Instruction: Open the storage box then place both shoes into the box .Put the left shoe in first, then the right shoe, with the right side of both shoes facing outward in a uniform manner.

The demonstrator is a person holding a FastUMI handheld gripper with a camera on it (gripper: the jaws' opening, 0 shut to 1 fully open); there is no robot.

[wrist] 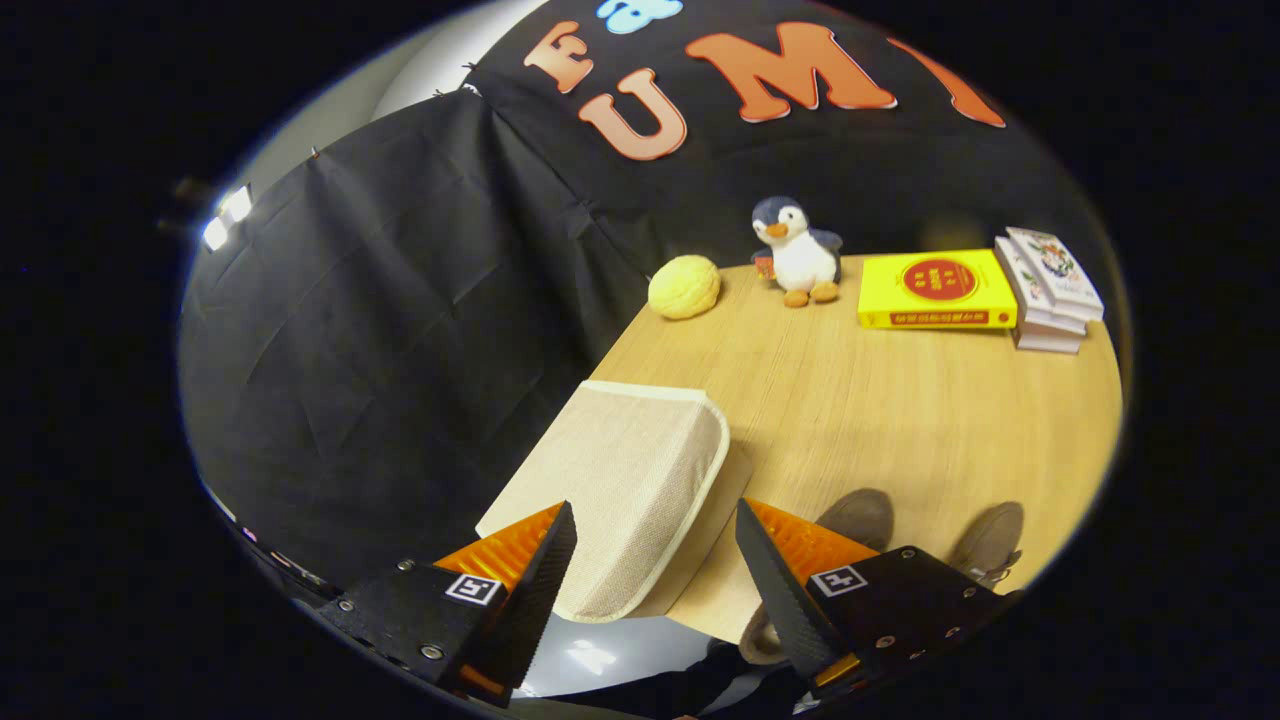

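Observation:
A beige fabric storage box (pixel 620 485) lies on the near left corner of the wooden table (pixel 900 410), its lid closed and its front reaching in between my fingers. My gripper (pixel 655 555) hovers open over the box's near edge, fingers apart and touching nothing. Two grey-brown shoes stand side by side just beyond my right finger: one shoe (pixel 862 517) close to the fingertip, the other shoe (pixel 992 540) further right near the table's edge. Both are partly hidden by the gripper body.
At the table's far side sit a yellow round plush ball (pixel 684 287), a penguin plush toy (pixel 798 252), a yellow book (pixel 936 290) and a stack of white books (pixel 1050 290). Black cloth walls the booth behind and to the left.

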